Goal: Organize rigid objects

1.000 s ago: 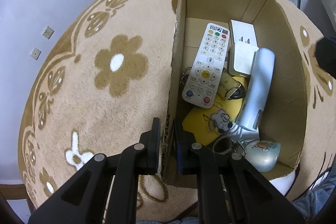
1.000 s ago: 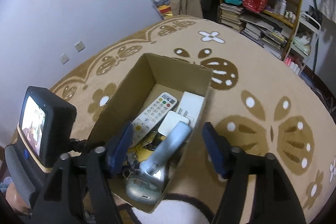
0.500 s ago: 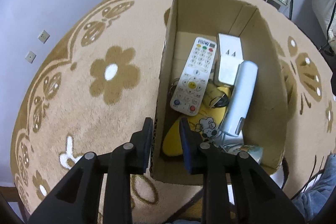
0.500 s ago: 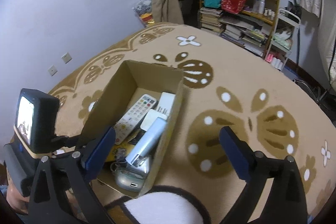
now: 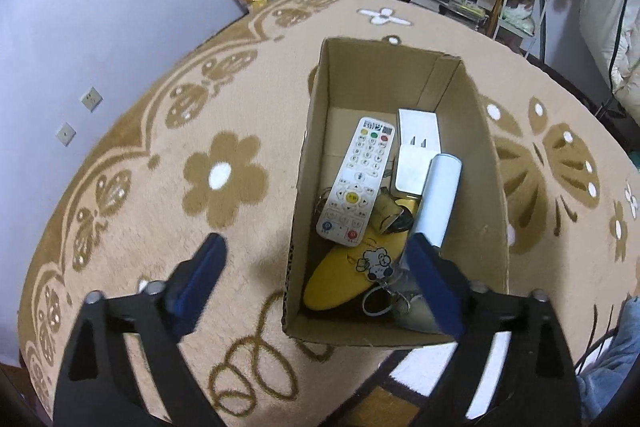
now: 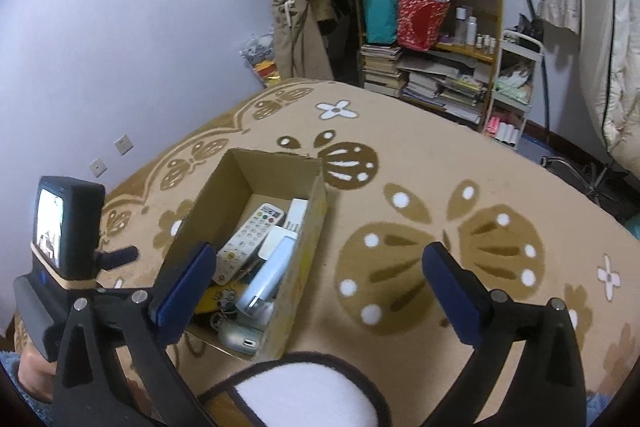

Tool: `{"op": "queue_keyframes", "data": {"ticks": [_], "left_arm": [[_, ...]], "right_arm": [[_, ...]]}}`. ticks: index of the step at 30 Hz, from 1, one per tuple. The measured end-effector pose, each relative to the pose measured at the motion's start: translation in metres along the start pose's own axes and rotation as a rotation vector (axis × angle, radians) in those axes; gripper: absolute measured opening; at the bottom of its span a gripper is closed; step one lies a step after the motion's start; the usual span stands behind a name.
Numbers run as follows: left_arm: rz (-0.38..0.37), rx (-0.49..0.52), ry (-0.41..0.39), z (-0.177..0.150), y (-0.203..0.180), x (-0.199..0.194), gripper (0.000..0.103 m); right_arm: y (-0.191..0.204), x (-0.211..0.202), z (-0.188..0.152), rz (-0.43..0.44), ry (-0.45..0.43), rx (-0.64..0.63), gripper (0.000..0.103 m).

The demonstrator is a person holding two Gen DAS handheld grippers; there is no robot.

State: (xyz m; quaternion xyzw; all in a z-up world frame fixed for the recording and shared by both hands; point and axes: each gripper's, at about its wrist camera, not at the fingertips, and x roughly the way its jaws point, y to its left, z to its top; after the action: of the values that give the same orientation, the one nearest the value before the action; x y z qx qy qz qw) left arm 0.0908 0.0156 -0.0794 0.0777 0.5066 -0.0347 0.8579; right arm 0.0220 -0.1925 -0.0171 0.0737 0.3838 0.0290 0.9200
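Note:
An open cardboard box (image 5: 486,187) stands on the patterned tan rug; it also shows in the right wrist view (image 6: 312,227). Inside lie a white remote (image 5: 358,183), a white charger (image 5: 418,131), a pale blue cylinder (image 5: 438,199), a yellow case with a cartoon sticker (image 5: 348,277) and a key ring (image 5: 378,301). My left gripper (image 5: 316,281) is open and empty, raised above the box's near left wall. My right gripper (image 6: 316,291) is open and empty, held above the box's right side and the rug.
The rug (image 5: 160,167) spreads all around the box. A lilac wall with sockets (image 5: 92,99) is on the left. A cluttered bookshelf (image 6: 432,39) and hanging clothes stand at the back. The left gripper's camera unit (image 6: 66,223) shows at the right wrist view's left.
My left gripper let go of the box's left wall, opened wide and lifted back. My right gripper opened wider and rose away from the box.

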Motion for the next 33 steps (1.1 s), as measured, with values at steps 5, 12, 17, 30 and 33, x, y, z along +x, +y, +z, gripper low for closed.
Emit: {"op": "queue_keyframes", "data": {"ticks": [5, 12, 17, 30, 33], "left_arm": [[-0.003, -0.034, -0.058, -0.006, 0.004, -0.020, 0.095], [0.044, -0.060, -0.239, -0.019, 0.008, -0.064, 0.099], [0.013, -0.035, -0.305, -0.030, 0.005, -0.086, 0.100], [0.050, 0.028, -0.504, -0.062, -0.018, -0.135, 0.103], [0.069, 0.041, -0.491, -0.062, -0.020, -0.135, 0.103]], "right_arm": [[-0.009, -0.020, -0.007, -0.036, -0.032, 0.003, 0.103], [-0.021, -0.053, -0.020, -0.054, -0.149, 0.043, 0.103], [-0.028, -0.072, -0.036, -0.051, -0.245, 0.079, 0.103], [-0.041, -0.079, -0.078, -0.078, -0.309, 0.146, 0.103], [-0.041, -0.075, -0.083, -0.093, -0.288, 0.169, 0.103]]}}
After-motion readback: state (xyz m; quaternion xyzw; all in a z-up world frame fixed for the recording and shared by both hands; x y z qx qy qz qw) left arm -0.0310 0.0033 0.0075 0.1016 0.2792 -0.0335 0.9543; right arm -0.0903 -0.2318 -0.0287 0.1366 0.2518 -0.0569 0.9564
